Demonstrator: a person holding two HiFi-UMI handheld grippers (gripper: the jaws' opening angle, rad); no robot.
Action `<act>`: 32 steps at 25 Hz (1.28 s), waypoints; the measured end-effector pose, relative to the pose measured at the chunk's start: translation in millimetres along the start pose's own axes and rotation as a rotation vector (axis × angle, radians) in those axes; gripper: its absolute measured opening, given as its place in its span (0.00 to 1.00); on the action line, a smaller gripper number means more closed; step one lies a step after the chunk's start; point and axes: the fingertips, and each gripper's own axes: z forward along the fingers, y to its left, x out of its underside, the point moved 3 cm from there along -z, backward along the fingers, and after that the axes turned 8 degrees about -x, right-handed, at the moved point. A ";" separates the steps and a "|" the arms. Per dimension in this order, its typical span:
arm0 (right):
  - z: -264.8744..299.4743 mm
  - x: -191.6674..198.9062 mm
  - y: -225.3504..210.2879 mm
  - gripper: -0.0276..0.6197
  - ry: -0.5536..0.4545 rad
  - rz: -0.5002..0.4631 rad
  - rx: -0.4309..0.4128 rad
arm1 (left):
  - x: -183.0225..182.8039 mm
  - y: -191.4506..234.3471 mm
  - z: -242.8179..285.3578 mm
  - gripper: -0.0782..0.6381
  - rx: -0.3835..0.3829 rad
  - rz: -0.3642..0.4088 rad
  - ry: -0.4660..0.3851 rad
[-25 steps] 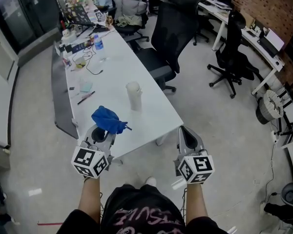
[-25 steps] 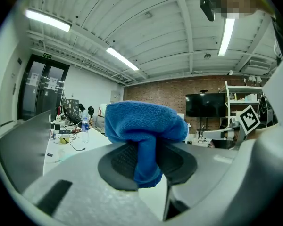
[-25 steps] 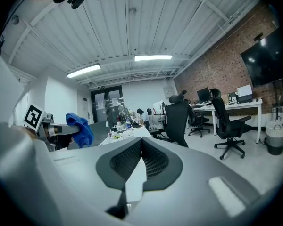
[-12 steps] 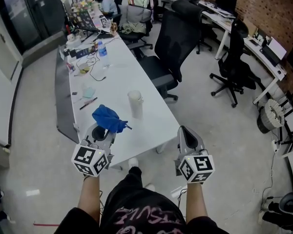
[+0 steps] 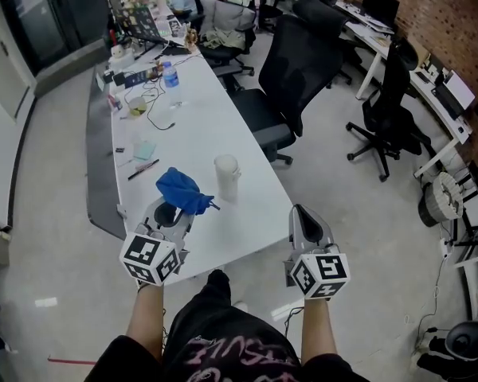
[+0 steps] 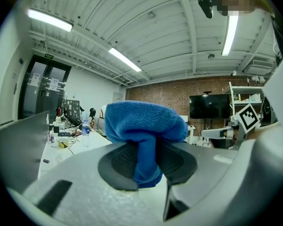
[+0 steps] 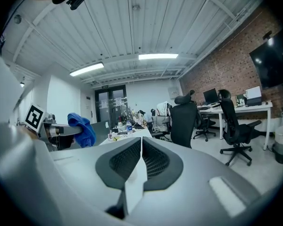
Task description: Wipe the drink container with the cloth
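Long ceiling lamps (image 6: 47, 20) light your room evenly, and they burn out to plain white in both gripper views. The head view is dimmer, with pale reflections on the floor (image 5: 44, 301). Both gripper views bend strongly and turn black at the corners. Your right gripper (image 7: 140, 142) looks soft close to the lens.

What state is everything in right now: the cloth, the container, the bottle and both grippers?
Cloth: bunched up, pinched between the left gripper's jaws.
Container: upright on the table, not held.
Bottle: upright at the table's far end.
Left gripper: shut on the cloth.
Right gripper: shut, nothing between its jaws, off the table's near corner.
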 end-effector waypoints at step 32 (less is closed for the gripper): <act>219.1 44.7 32.4 0.46 0.160 -0.011 -0.312 | 95.8 98.0 79.4 0.24 -0.010 -0.137 0.179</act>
